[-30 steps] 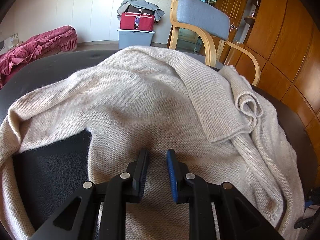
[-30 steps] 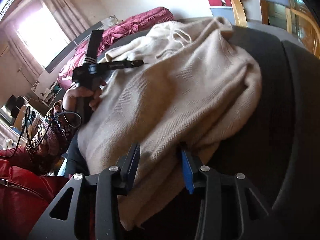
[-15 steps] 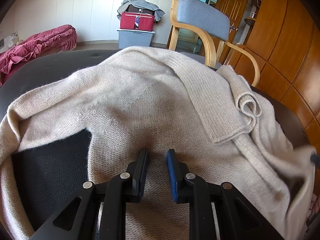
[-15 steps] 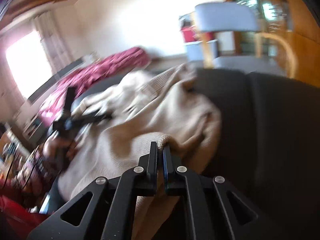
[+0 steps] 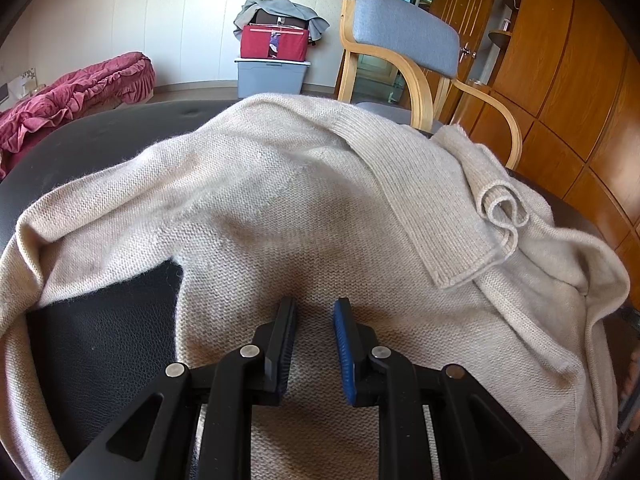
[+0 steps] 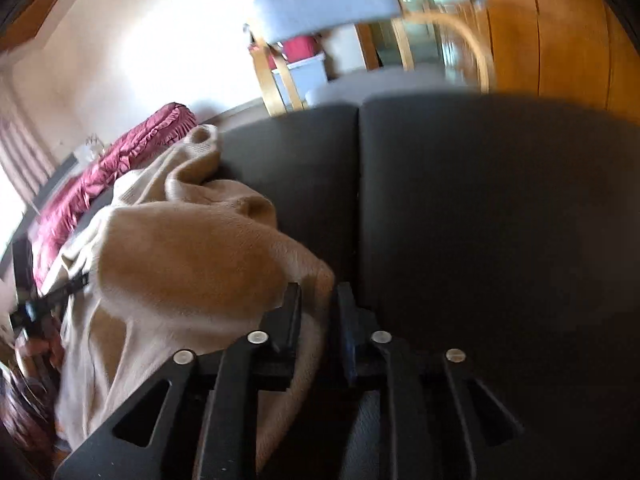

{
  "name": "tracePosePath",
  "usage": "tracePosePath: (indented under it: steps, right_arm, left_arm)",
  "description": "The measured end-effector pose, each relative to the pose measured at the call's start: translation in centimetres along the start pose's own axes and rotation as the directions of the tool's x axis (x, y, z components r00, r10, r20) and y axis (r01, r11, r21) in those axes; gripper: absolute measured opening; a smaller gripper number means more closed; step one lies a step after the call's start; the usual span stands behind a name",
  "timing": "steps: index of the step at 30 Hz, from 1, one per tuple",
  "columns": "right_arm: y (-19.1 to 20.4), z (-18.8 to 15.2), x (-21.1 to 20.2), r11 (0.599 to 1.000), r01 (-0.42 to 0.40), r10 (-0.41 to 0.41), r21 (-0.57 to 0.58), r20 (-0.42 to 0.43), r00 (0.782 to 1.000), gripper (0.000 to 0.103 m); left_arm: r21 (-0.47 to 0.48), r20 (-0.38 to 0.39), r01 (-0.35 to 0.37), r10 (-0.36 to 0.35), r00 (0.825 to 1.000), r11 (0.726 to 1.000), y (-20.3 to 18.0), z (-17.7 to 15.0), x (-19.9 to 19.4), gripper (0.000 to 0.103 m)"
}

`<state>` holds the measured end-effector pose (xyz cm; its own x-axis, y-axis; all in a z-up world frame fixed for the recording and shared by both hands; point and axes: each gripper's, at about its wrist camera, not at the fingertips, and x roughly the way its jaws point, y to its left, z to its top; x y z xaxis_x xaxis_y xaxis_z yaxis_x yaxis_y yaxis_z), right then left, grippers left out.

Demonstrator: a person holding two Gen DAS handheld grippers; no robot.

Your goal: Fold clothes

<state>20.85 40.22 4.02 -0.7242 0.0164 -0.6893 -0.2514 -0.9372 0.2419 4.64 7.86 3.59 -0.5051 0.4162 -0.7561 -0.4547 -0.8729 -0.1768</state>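
Your left gripper [image 5: 314, 312] hangs over the near middle of the beige sweater [image 5: 280, 208], its jaws a little apart with nothing pinched between them; the knit lies flat beneath the tips. Your right gripper [image 6: 316, 300] is opening, and a fold of the sweater [image 6: 180, 264] sits in the gap between its jaws, at the garment's right edge; the pads no longer look pressed on it, though blur makes that hard to judge. The sweater is spread across the black leather surface [image 5: 92, 344], one ribbed sleeve [image 5: 424, 208] folded over its right side with the cuff curled. Beyond the far edge stand a wooden chair [image 5: 404, 40] and a grey storage bin [image 5: 270, 76].
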Motion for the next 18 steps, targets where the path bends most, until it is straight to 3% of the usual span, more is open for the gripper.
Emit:
tracePosePath:
  steps: [2,4,6,8,12,15,17,18]
  right_arm:
    - [1.7,-0.9,-3.0,0.995,-0.04,0.043,-0.086,0.033,0.999,0.041]
    - [4.0,-2.3,-5.4,0.971,-0.162,0.166,-0.177,0.006,0.986,0.065]
    - [6.8,-3.8,-6.9,0.932,-0.247,0.243,-0.264,-0.047,0.969,0.065]
    - [9.7,-5.3,-7.4,0.894,-0.275,0.251,-0.354,-0.112,0.961,0.066]
    - [14.5,-7.8,-6.1,0.833,-0.26,0.167,-0.488,-0.227,0.96,0.065]
    - [15.7,-9.3,-4.5,0.782,-0.222,0.072,-0.582,-0.27,0.96,0.065]
    - [15.5,-10.3,-3.6,0.731,-0.177,0.0,-0.659,-0.259,0.966,0.059]
    - [15.2,-10.5,-3.7,0.72,-0.168,-0.006,-0.674,-0.248,0.969,0.047]
  left_arm:
    - [0.011,0.0,-0.012,0.012,1.0,1.0,-0.3,0.0,0.0,0.019]
    - [0.022,0.0,-0.026,0.026,1.0,0.999,-0.6,0.0,0.0,0.019]
    - [0.039,0.0,-0.044,0.044,0.999,0.998,-0.6,0.1,0.0,0.02]
    - [0.064,-0.001,-0.079,0.079,0.997,0.995,-1.1,0.1,-0.1,0.02]
    - [0.108,0.019,-0.171,0.17,0.985,0.979,-2.6,-0.3,-1.4,0.02]
    - [0.122,0.028,-0.114,0.112,0.993,0.986,-3.5,-1.3,-2.3,0.02]
    - [0.147,0.015,-0.089,0.088,0.996,0.985,-4.2,-2.1,-2.3,0.021]
    - [0.153,0.01,-0.094,0.093,0.996,0.984,-4.2,-2.4,-2.0,0.022]
